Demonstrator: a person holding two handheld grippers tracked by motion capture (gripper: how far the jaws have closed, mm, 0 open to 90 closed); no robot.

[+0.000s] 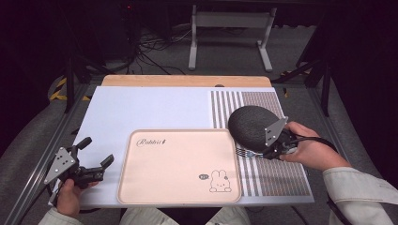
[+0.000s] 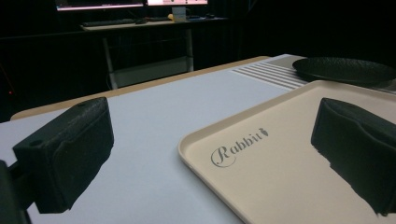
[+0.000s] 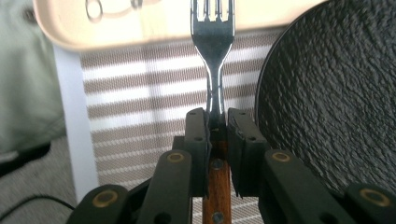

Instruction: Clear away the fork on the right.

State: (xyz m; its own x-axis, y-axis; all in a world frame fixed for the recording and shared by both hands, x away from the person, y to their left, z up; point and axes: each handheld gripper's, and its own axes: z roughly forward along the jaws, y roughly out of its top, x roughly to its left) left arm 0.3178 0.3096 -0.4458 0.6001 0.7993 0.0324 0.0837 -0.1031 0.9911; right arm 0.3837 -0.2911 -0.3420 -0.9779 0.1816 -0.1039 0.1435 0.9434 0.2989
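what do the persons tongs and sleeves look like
Both tongs, left and right, are black, each topped with a grey three-cornered plate with small holes. The right shows brass-coloured rivets on its linkages, and a black cable trails from it. The sleeves are pale beige.

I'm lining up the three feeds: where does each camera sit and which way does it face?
High view: above the person's side, looking forward and down on the table; both forearms show.
Left gripper view: rides the left gripper, looking over the pink tray; open fingers.
Right gripper view: rides the right gripper, clamping the fork.
All share the tray and black plate.
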